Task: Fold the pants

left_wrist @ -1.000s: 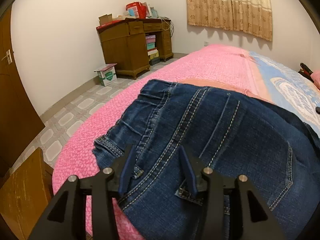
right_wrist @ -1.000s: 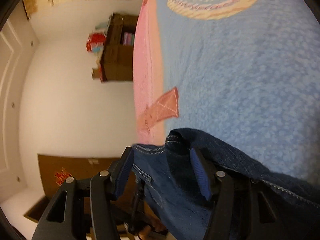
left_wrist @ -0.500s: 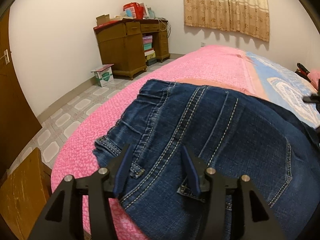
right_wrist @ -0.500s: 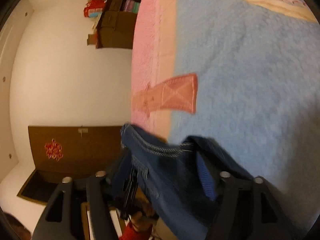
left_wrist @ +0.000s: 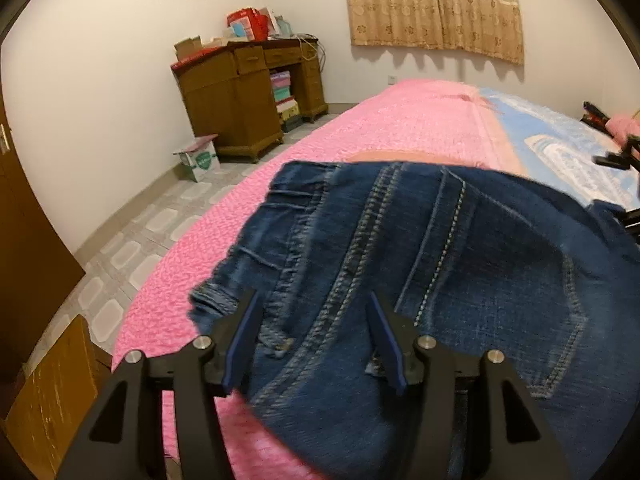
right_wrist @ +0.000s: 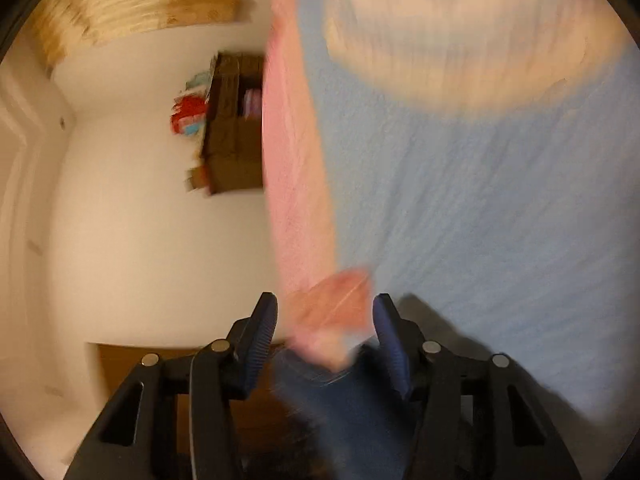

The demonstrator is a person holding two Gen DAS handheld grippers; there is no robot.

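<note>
Pink bedding [left_wrist: 400, 128] covers the near side of a bed in a white-walled room, giving way to a blue patterned blanket [left_wrist: 560, 148] further right. On this bed lie the jeans [left_wrist: 460, 272], dark blue denim with pale stitching, spread flat with a back pocket showing at the right and the waistband nearest the camera.

In the left wrist view, the left gripper [left_wrist: 314, 332] hovers over the waistband edge with its jaws spread; they have just been opening, and denim lies beneath the gap without either blue pad pressing it. In the blurred right wrist view, the right gripper [right_wrist: 325, 340] has its jaws apart too, though they have just been closing; a fold of the jeans [right_wrist: 340, 396] sits low between them, and whether the pads touch it cannot be told. A salmon patch [right_wrist: 340, 304] on the bedding shows just beyond its fingertips.

Across the tiled floor [left_wrist: 132, 240] stands a wooden desk [left_wrist: 240, 96] piled with boxes, a small carton [left_wrist: 198, 156] beside it. Beige curtains [left_wrist: 436, 4] hang on the far wall.
</note>
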